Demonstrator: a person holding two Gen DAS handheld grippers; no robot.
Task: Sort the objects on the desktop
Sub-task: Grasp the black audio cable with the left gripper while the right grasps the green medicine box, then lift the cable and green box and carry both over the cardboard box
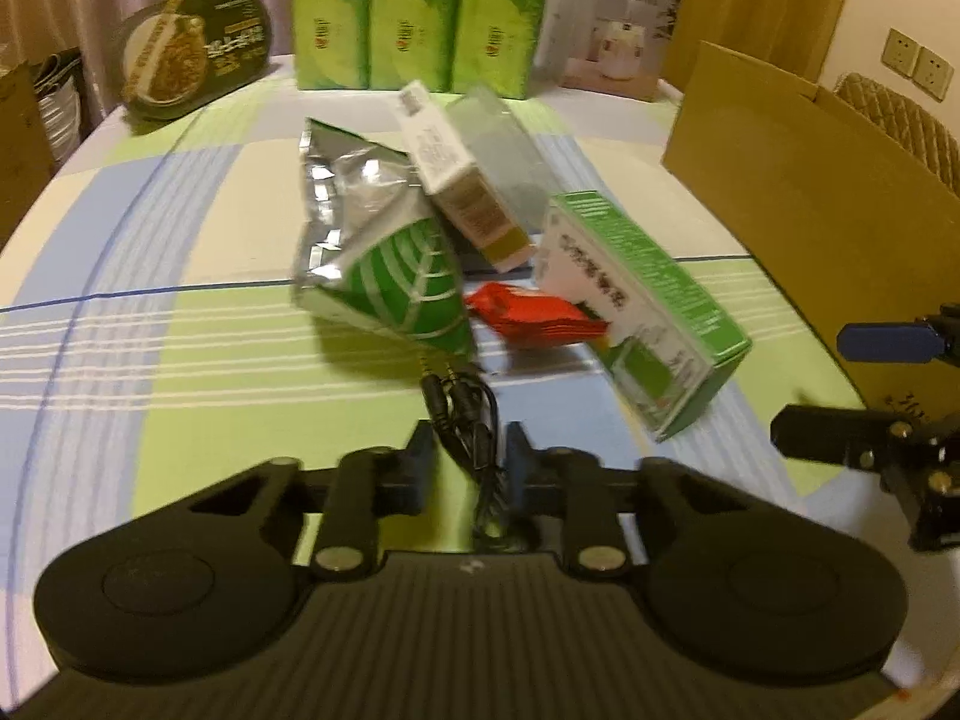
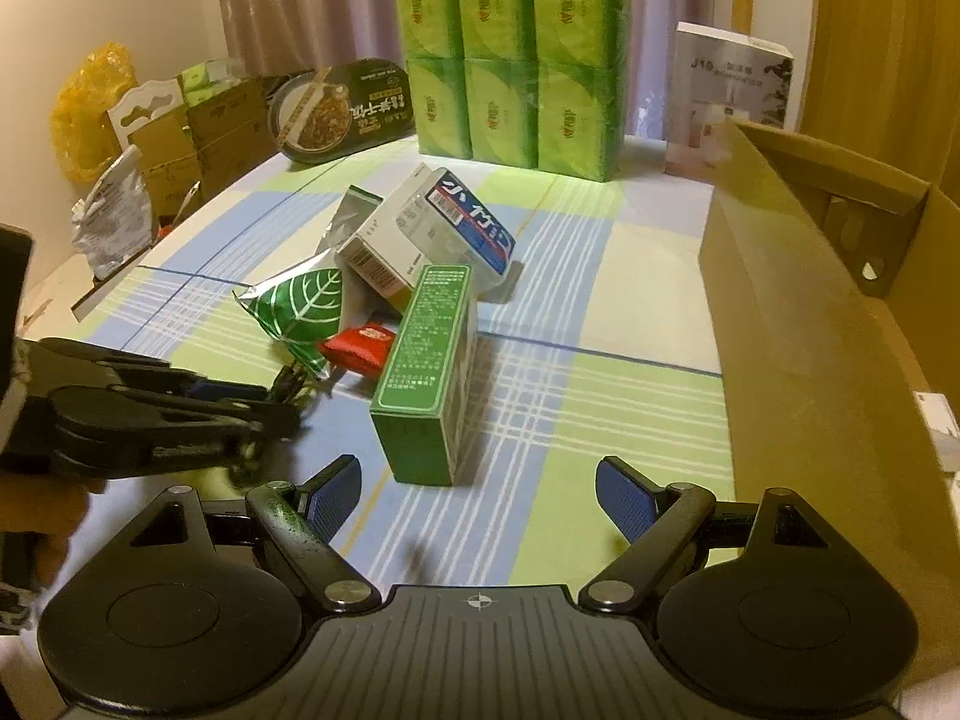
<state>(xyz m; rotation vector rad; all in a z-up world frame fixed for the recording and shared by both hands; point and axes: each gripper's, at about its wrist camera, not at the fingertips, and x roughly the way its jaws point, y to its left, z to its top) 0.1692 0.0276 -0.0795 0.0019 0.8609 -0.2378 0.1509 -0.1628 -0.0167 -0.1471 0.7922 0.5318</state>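
Note:
My left gripper (image 1: 471, 453) is shut on a coiled black audio cable (image 1: 462, 408) lying on the checked tablecloth, its plugs pointing at the pile. Just beyond lie a silver and green leaf-print foil bag (image 1: 390, 264), a red packet (image 1: 534, 315), a green carton (image 1: 648, 306) and a white carton (image 1: 462, 180). In the right wrist view my right gripper (image 2: 480, 495) stands open just short of the green carton (image 2: 426, 360), nothing between its blue pads (image 2: 624, 498). The left gripper (image 2: 270, 414) reaches in from the left beside the foil bag (image 2: 294, 306).
An open cardboard box (image 2: 810, 330) stands along the table's right side. At the back are a pack of green tissue packets (image 2: 516, 60), a noodle bowl (image 2: 342, 111) and a white product box (image 2: 732, 96). Bags and cartons sit off the table's left edge.

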